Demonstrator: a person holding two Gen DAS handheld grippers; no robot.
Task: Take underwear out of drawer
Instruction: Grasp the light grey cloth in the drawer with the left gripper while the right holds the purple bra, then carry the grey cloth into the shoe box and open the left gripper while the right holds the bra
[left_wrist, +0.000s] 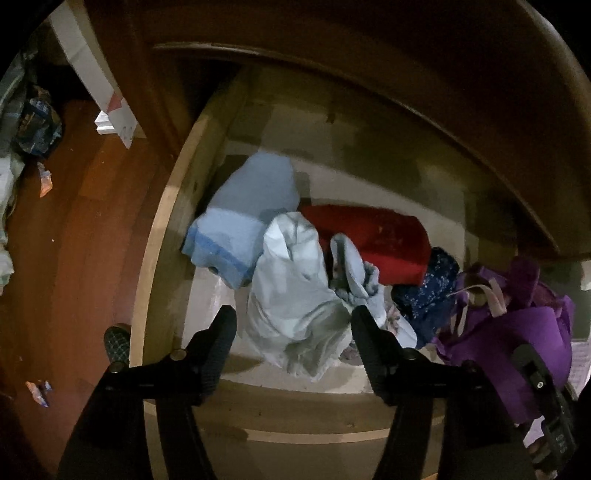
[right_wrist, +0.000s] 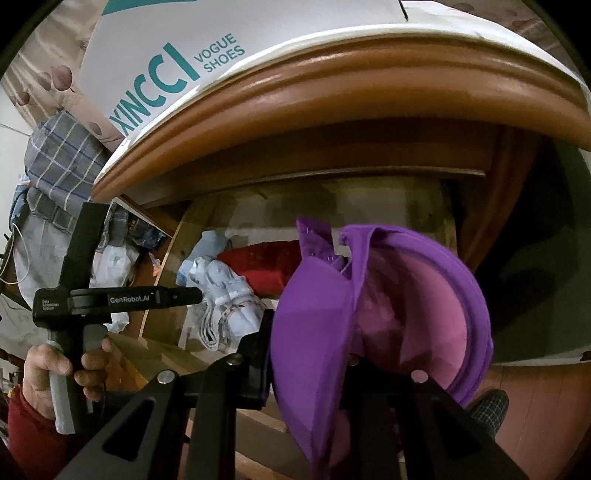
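Hanging over the open wooden drawer (left_wrist: 162, 236), the left hand-held gripper (left_wrist: 293, 325) points steeply down with its jaws apart on either side of a crumpled pale blue garment (left_wrist: 295, 295), the pads not pressing on it. That garment lies at the centre of the left wrist view, with a folded light blue cloth (left_wrist: 243, 221) to its upper left, a red folded cloth (left_wrist: 373, 236) to its upper right and a dark blue patterned piece (left_wrist: 432, 291) at the right. The right hand-held gripper (right_wrist: 314, 358) is clamped on a purple bra (right_wrist: 369, 295), which fills the centre and right of the right wrist view, held above the drawer's front edge with its pink lining showing. At the lower left of that view a hand (right_wrist: 62, 365) grasps the left tool's handle. A white shoe box (right_wrist: 207, 48) printed with "VOGUE SHOES" sits on the cabinet top at the upper part of the frame.
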